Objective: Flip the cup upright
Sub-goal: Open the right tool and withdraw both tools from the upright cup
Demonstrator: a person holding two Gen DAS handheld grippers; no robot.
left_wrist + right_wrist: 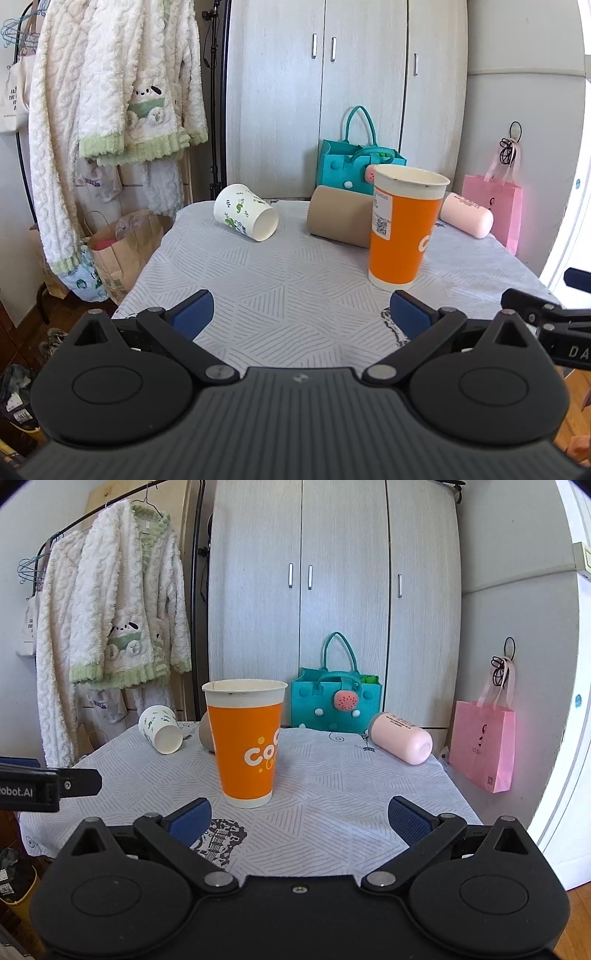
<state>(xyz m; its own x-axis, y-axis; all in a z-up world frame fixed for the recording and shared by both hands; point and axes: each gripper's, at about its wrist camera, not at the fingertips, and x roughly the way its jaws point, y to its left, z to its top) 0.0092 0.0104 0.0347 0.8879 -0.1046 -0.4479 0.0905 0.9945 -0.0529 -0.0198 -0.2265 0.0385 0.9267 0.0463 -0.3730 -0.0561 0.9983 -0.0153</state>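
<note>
An orange paper cup (400,229) stands upright on the cloth-covered table (288,288); it also shows in the right wrist view (245,744). A white cup with green leaves (245,218) lies on its side at the back left, as the right wrist view also shows (160,729). A tan cup (340,216) lies on its side behind the orange one. A pink cup (400,736) lies on its side at the back right. My left gripper (301,314) is open and empty near the front edge. My right gripper (299,821) is open and empty, just in front of the orange cup.
A teal felt bag (332,701) stands at the table's back against the wardrobe (332,572). A pink paper bag (484,746) hangs at the right. Fluffy robes (103,92) hang on a rack at the left, with a brown paper bag (122,247) below.
</note>
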